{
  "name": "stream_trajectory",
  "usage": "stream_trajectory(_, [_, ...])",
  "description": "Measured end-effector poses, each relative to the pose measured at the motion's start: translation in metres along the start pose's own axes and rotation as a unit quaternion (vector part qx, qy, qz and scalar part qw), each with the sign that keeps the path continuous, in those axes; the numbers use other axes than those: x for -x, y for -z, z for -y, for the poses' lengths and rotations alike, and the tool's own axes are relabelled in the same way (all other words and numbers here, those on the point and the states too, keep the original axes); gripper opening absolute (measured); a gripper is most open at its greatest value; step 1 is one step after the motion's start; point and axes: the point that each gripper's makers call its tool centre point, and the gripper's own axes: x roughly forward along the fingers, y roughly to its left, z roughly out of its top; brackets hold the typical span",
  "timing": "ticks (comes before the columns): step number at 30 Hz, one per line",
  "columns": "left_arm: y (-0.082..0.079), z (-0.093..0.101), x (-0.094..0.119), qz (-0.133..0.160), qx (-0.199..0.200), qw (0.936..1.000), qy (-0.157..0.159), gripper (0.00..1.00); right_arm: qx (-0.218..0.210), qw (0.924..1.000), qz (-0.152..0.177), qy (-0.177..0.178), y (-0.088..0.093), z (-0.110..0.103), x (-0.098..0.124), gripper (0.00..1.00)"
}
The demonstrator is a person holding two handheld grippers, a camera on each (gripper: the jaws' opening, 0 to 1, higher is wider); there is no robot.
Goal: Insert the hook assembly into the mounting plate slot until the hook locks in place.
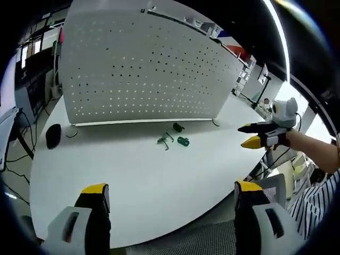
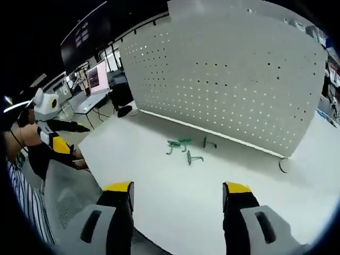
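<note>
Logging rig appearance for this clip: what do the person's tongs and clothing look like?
Both tongs have black jaws with yellow tips on pale grey bodies, as on the left tongs and right tongs. Seen from the left gripper view, the right tongs carry a white rounded housing on top. The person wears a striped sleeve, dark stripes on white.

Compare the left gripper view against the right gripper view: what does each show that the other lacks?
Left gripper view alone: a black round object on the table's far left. Right gripper view alone: monitors on desks behind. Both share the white table, the upright pegboard, green hooks before it, open jaws, and the other hand-held gripper entering: right, left.
</note>
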Motion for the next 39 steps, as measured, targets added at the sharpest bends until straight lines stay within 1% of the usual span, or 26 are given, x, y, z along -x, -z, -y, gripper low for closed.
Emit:
stream_trajectory(1, [0.001,0.0,-0.001,-0.002,-0.002,1.0,0.0,1.0,0.005,1.0,-0.002,-0.004,-0.001,-0.001,-0.003,0.54])
stream_trajectory(2, [0.002,-0.001,-0.001,-0.007,-0.003,1.0,-0.003,1.0,0.012,0.9998,-0.007,-0.016,-0.005,-0.004,-0.014,0.49])
stream_trajectory(3, [0.002,-0.001,-0.002,-0.007,-0.003,1.0,-0.003,1.0,0.013,0.9997,-0.005,-0.022,-0.009,-0.006,-0.021,0.46])
stream_trajectory(5, [0.001,-0.001,-0.003,-0.004,0.001,1.0,-0.002,1.0,0.009,0.9989,-0.004,-0.046,-0.018,-0.011,-0.041,0.43])
stream_trajectory(6, [0.002,-0.001,-0.004,-0.006,0.004,1.0,-0.001,1.0,0.014,0.9983,-0.008,-0.056,-0.022,-0.014,-0.052,0.42])
stream_trajectory(8, [0.004,-0.001,-0.005,-0.01,0.006,0.9999,-0.001,1.0,0.031,0.997,-0.015,-0.069,-0.025,-0.017,-0.067,0.42])
stream_trajectory(9, [0.005,-0.002,-0.006,-0.014,0.005,0.9999,-0.002,1.0,0.041,0.9959,-0.023,-0.077,-0.026,-0.019,-0.077,0.41])
stream_trajectory(11, [0.007,-0.005,-0.007,-0.015,0.004,0.9999,-0.008,1.0,0.048,0.995,-0.026,-0.084,-0.03,-0.02,-0.092,0.38])
stream_trajectory(15, [0.009,-0.01,-0.008,-0.015,0.017,0.9997,-0.013,1.0,0.058,0.9931,-0.031,-0.097,-0.033,-0.024,-0.114,0.37])
stream_trajectory(20, [0.01,-0.011,-0.009,-0.018,0.016,0.9996,-0.017,1.0,0.072,0.9913,-0.039,-0.102,-0.032,-0.028,-0.132,0.35])
stream_trajectory(25, [0.009,-0.013,-0.009,-0.017,0.01,0.9995,-0.023,0.98,0.105,0.9877,-0.057,-0.1,-0.026,-0.027,-0.154,0.31])
stream_trajectory(27, [0.009,-0.014,-0.009,-0.014,0.012,0.9995,-0.027,0.99,0.103,0.9878,-0.057,-0.102,-0.027,-0.024,-0.16,0.27])
stream_trajectory(29, [0.009,-0.014,-0.008,-0.013,0.017,0.9994,-0.028,0.99,0.103,0.9872,-0.064,-0.103,-0.026,-0.023,-0.166,0.27])
stream_trajectory(31, [0.011,-0.014,-0.006,-0.014,0.021,0.9993,-0.029,0.99,0.127,0.985,-0.066,-0.096,-0.025,-0.019,-0.172,0.25])
stream_trajectory(32, [0.012,-0.013,-0.005,-0.013,0.021,0.9992,-0.03,0.99,0.135,0.9839,-0.073,-0.092,-0.024,-0.017,-0.175,0.24])
stream_trajectory(35, [0.014,-0.012,-0.006,-0.014,0.024,0.9991,-0.031,0.99,0.144,0.983,-0.07,-0.091,-0.025,-0.016,-0.181,0.21])
stream_trajectory(39, [0.018,-0.014,-0.008,-0.016,0.03,0.9989,-0.032,0.99,0.156,0.9793,-0.085,-0.097,-0.023,-0.017,-0.191,0.2])
